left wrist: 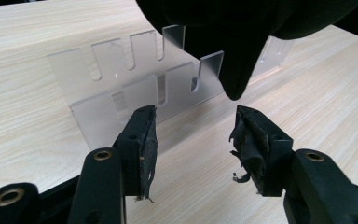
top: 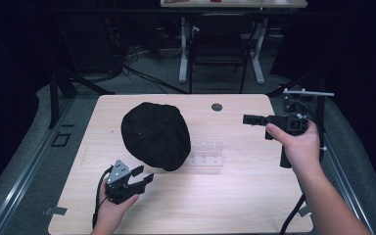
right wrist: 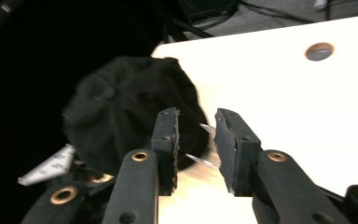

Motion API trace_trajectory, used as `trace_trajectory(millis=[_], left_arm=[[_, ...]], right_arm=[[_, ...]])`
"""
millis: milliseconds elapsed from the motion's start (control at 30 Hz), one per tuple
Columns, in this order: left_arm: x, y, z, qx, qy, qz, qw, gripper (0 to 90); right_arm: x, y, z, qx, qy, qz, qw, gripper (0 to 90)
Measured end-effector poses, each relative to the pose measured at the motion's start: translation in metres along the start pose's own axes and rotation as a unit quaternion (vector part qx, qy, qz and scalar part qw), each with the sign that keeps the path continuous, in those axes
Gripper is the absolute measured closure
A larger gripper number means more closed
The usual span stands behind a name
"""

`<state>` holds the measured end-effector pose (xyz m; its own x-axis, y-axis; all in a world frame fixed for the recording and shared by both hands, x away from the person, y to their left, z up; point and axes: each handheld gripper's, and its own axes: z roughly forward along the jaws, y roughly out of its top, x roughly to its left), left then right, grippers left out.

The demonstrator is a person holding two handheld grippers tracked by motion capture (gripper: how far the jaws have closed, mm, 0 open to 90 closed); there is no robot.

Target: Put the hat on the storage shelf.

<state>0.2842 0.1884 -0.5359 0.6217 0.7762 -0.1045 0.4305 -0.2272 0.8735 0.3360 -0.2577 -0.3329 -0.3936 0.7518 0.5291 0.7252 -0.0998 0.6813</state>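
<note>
1. A black cap (top: 155, 135) sits draped over one end of a clear acrylic rack (top: 206, 153) near the middle of the bench (top: 254, 196), its crown hanging over the slotted plates.
2. The left gripper (top: 144, 176) lies low at the near-left, just short of the cap's near edge. Its jaws are spread with nothing between them; in the left gripper view a drooping point of black fabric (left wrist: 235, 74) hangs just above and ahead of the gap.
3. The right gripper (top: 247, 119) is held above the bench on the right, well apart from the cap and aimed level toward it. Its jaws are also spread and empty; in the right gripper view the cap (right wrist: 130, 112) lies beyond the left pad.
4. The step in hand looks like settling the cap on the rack, or taking a fresh hold of it; the blurred right gripper view makes it hard to tell which.
5. To do it well, bring the left jaws forward and slightly up so the hanging fabric tip falls between the pads, then close on cloth alone, clear of the acrylic plate (left wrist: 121, 100) behind.
6. Keep the right gripper level and approach the cap's far side slowly, gripping a fold rather than pushing the crown.
7. A sideways shove could slide or tip the light rack, so lift before pulling.
</note>
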Motion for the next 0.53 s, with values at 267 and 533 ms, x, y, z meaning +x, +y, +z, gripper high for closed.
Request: trace_trajectory(millis=[267,533], left_arm=[[0.002,-0.011,0.002,0.004,0.003,-0.004,1.0000,49.6],[-0.006,-0.010,0.008,0.002,0.001,0.020,0.9998,49.2]], right_arm=[[-0.010,-0.044,0.002,0.001,-0.059,-0.065,0.9961,65.3],[-0.019,-0.078,0.003,-0.005,-0.091,-0.106,0.9903,63.6]])
